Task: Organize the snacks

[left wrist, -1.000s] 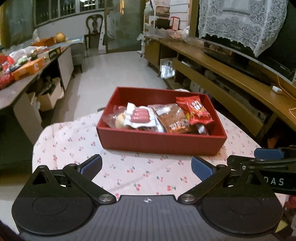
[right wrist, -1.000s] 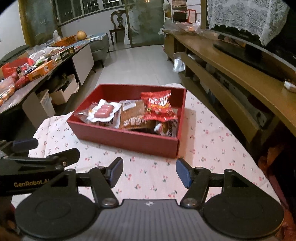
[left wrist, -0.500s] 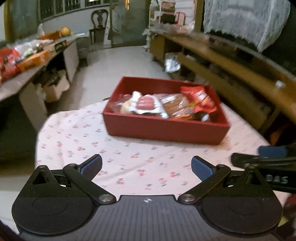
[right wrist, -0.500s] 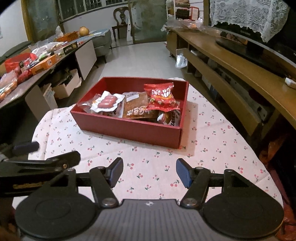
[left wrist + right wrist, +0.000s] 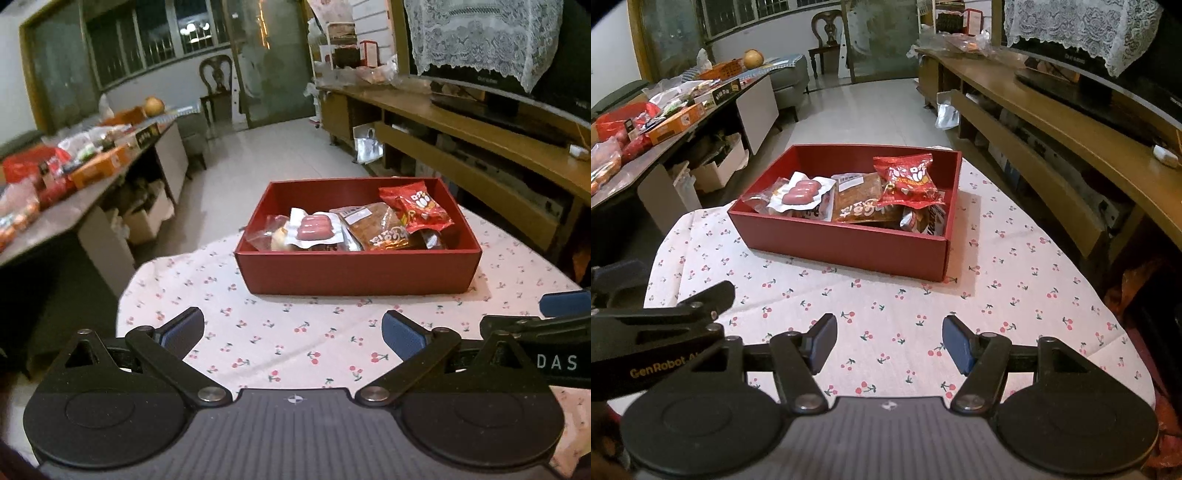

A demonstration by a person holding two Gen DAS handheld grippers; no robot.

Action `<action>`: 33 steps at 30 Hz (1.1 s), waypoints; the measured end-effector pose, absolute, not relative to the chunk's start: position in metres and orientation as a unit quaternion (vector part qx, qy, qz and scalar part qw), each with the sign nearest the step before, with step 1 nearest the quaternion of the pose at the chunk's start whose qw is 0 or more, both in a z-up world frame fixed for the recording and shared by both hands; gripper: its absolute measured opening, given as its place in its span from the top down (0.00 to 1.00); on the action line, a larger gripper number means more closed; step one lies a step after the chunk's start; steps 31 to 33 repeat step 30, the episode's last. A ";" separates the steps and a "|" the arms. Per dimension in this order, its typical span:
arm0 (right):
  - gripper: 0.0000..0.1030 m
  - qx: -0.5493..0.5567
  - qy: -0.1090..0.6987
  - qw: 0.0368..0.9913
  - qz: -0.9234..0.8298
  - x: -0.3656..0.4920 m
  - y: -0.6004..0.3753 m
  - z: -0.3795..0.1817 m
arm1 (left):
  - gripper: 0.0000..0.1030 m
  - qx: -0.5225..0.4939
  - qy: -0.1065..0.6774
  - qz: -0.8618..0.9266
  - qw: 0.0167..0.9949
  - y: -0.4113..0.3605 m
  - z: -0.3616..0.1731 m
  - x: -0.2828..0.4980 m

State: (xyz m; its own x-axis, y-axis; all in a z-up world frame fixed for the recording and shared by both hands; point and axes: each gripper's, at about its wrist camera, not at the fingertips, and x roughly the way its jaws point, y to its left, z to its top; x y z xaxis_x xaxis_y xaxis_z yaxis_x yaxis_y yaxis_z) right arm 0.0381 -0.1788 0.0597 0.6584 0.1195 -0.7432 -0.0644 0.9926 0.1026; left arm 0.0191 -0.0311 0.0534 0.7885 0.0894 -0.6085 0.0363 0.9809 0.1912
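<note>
Well ahead of both spread, empty tools, the red box [image 5: 358, 271] sits on the cherry-print table [image 5: 295, 332] holding the snack packets [image 5: 373, 229]. Left hand-held gripper [image 5: 293, 328] and right hand-held gripper [image 5: 889, 343] hover side by side, fingers apart.

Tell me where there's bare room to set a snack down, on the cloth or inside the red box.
Bare cloth lies between the red box and both open grippers, left gripper, right gripper, and on the tablecloth right of the box. Inside, the far strip behind the packets is bare; the near half is crowded with the sausage pack, brown packet and red bag.
</note>
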 end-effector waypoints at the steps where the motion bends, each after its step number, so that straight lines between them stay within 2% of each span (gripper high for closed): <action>1: 0.24 0.034 0.411 0.910 0.050 0.037 -0.179 0.059 | 0.00 0.098 0.333 0.016 0.938 -0.031 0.054 0.021; 17: 0.22 0.038 0.421 0.905 0.057 0.033 -0.176 0.056 | 0.00 0.057 0.418 -0.002 0.906 -0.019 0.035 0.035; 33: 0.20 0.031 0.430 0.901 0.052 0.035 -0.174 0.052 | 0.00 0.042 0.439 -0.002 0.897 -0.019 0.030 0.035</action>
